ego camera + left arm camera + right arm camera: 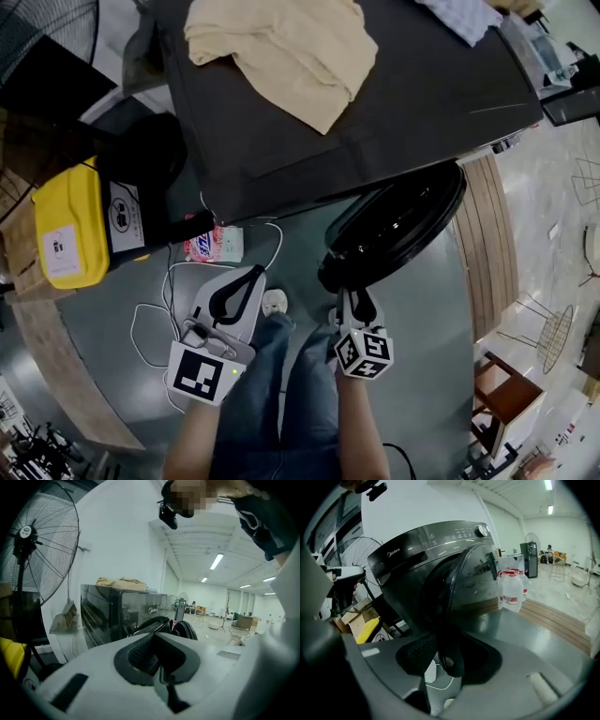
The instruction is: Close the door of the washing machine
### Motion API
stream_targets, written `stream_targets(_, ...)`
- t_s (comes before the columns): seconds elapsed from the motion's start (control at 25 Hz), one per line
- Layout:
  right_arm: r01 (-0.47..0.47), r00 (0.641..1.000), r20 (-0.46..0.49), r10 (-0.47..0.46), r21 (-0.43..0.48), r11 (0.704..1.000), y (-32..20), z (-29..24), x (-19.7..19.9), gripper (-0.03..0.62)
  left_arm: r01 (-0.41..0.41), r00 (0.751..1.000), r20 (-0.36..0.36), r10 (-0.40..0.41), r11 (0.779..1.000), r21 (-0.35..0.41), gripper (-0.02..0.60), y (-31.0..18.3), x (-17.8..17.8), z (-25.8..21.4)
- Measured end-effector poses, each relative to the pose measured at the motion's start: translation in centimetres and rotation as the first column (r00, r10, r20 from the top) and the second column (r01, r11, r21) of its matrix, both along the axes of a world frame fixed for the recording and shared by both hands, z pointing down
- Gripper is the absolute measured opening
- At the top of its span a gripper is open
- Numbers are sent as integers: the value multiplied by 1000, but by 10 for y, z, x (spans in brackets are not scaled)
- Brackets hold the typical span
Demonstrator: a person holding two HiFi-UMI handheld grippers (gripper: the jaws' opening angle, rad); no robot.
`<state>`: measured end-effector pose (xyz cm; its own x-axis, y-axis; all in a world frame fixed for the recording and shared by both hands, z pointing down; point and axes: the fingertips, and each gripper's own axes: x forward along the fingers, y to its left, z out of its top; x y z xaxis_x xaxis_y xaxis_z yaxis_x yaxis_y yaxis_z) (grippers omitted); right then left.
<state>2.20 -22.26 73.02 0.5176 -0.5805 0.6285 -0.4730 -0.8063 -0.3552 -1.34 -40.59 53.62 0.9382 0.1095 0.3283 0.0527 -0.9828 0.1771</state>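
Fan (33, 541) stands far left, by the white wall. Below it on the floor is a yellow container (66, 234) with a white label, and white cables (155, 314) loop over the grey floor beside it. A small printed packet (214, 246) lies at the foot of the machine.

Left gripper (255, 274): clenched, tips together, nothing in it. It hovers over the floor short of the machine's front left corner and touches nothing. Its own view shows the pads (140, 653) meeting, with the machine ahead and apart from them.

Washing machine (403, 103): dark front-loader. A beige cloth (281, 47) is crumpled on its top, and a pale patterned cloth (464, 17) lies at the far right corner.

Person's legs in jeans (281, 394) are at the bottom centre, between the two grippers.

Right gripper (354, 295): jaws apart, straddling the free edge of the door (398, 220). In the right gripper view the door's rim runs down between the jaws. Floor and cable show through the gap beside the ribbed left pad (419, 653), so it is not clamped. Can't tell whether the other pad touches the rim.

The round black door is not shut. It is swung out at an angle from the machine's front, with the free edge toward the person.

Right of the door are clear bottles with red labels (513, 588) on a wooden platform (553, 620) against the machine's side.
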Motion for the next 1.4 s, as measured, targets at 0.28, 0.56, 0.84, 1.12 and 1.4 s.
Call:
stream_targets(0.28, 102, 994, -45, -98, 107, 989, -71, -4, 15, 170, -6, 1000, 1, 6, 1000, 2, 0, -14, -4, 7)
stream_targets(0.56, 214, 974, -107, -198, 163, 963, -121, -7, 36, 161, 27, 1000, 13, -27, 1000, 1, 0, -17, -6, 15)
stream_targets(0.84, 286, 954, -145, -262, 181, 941, -134, -9, 44, 156, 56, 998, 24, -56, 998, 0, 0, -19, -8, 26)
stream_targets(1.12, 318, 944, -158, -290, 193, 928, -136, -8, 46, 153, 68, 998, 16, -69, 997, 26, 0, -23, -6, 30)
stream_targets(1.4, 308, 933, -251, -256, 192, 932, -122, -68, 60, 15, 92, 995, -48, -89, 994, 53, 0, -30, 1, -13)
